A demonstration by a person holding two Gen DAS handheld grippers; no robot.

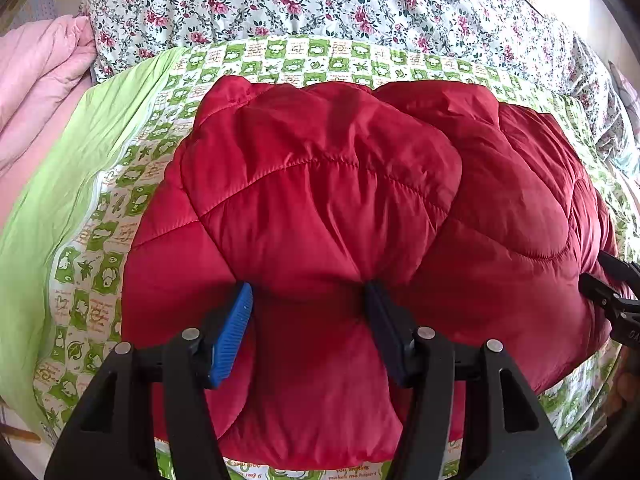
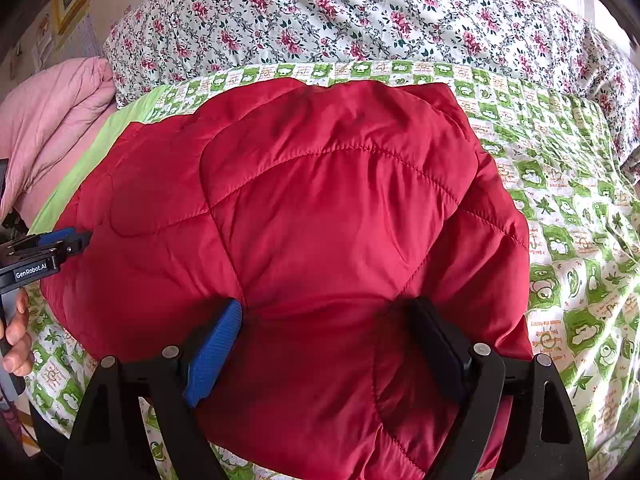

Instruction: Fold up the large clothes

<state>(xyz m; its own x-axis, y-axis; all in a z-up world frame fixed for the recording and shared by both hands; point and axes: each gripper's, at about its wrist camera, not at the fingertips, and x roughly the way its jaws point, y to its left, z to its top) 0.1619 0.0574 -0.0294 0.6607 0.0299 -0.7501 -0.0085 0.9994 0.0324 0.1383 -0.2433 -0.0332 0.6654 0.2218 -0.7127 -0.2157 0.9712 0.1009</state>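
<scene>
A puffy red quilted jacket [image 1: 320,200] lies folded over on a green-and-white patterned sheet [image 1: 92,264]; it also fills the right wrist view [image 2: 320,208]. My left gripper [image 1: 308,292] has its jaws closed onto a thick bunch of the jacket's near edge, which bulges between the blue pad and the dark pad. My right gripper [image 2: 324,312] pinches the jacket's near edge the same way. The right gripper also shows at the right edge of the left wrist view [image 1: 612,284], and the left gripper shows at the left edge of the right wrist view [image 2: 52,244].
A floral quilt [image 1: 320,0] lies bunched behind the sheet. A pink blanket [image 1: 44,76] is piled at the far left. A plain light-green strip [image 1: 52,184] borders the sheet on the left. A hand [image 2: 16,332] holds the left gripper's handle.
</scene>
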